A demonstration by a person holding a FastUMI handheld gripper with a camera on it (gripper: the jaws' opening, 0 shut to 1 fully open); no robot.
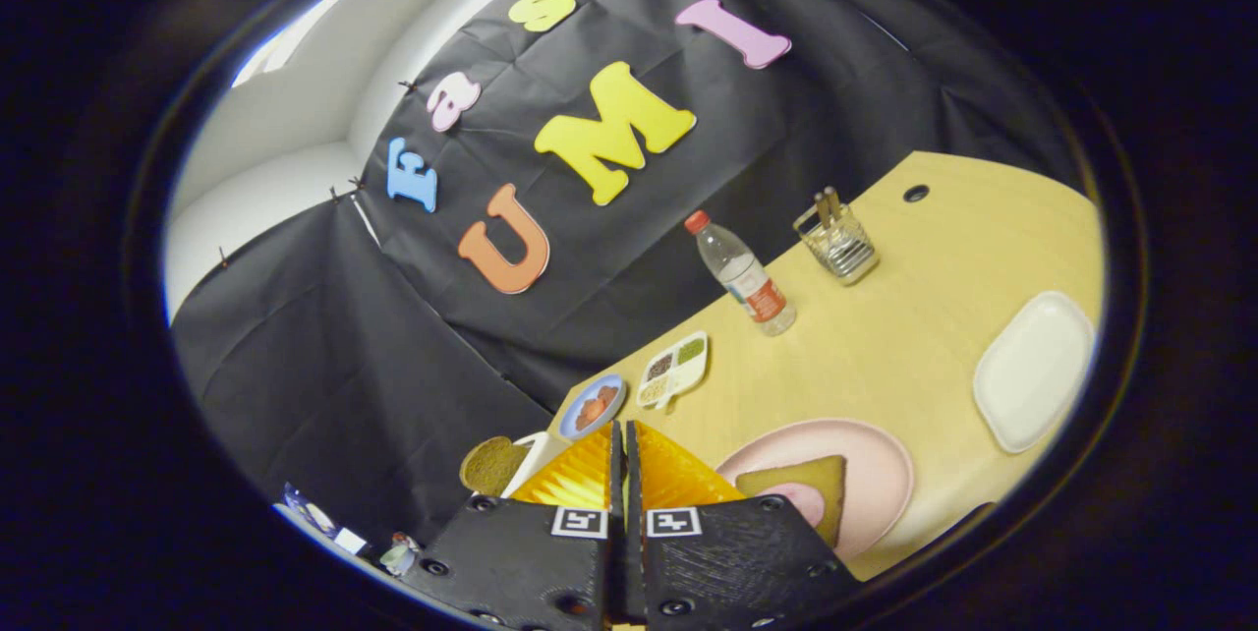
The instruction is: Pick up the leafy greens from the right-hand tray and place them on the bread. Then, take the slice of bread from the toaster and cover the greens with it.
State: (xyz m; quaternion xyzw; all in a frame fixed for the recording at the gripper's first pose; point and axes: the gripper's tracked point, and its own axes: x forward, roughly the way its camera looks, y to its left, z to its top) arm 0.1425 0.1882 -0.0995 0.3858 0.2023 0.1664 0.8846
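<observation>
Gripper (623, 454) fingers pressed together, no gap between them, nothing pinched in there; clenched on air. View is tilted, table runs up to the right. Just right of the fingers sits a pink plate (880, 474) on the wooden table (924, 356), and on it a brown slice of bread (811, 482) with something pinkish lying on top of it, partly hidden by the gripper body, can't tell what it is. Left of the fingers, a second bread slice (491, 464) sticks up from a white toaster (531, 459); only the toaster's top edge shows. Beyond the fingertips, a small blue plate (593, 407) with reddish-orange food on it, and touching or just beside it a white divided dish (673, 371) with dark and green fillings in its compartments. Further back a clear plastic bottle (742, 274) with a red cap and red label, upright. Beyond that, a clear holder (837, 243) with utensils standing in it. To the right of the pink plate, well apart from it, a white rectangular tray (1032, 371); no greens seen on it, its surface looks plain white. A dark round hole (916, 193) in the far tabletop. Some small items below left of the gripper, too blurred to name.
</observation>
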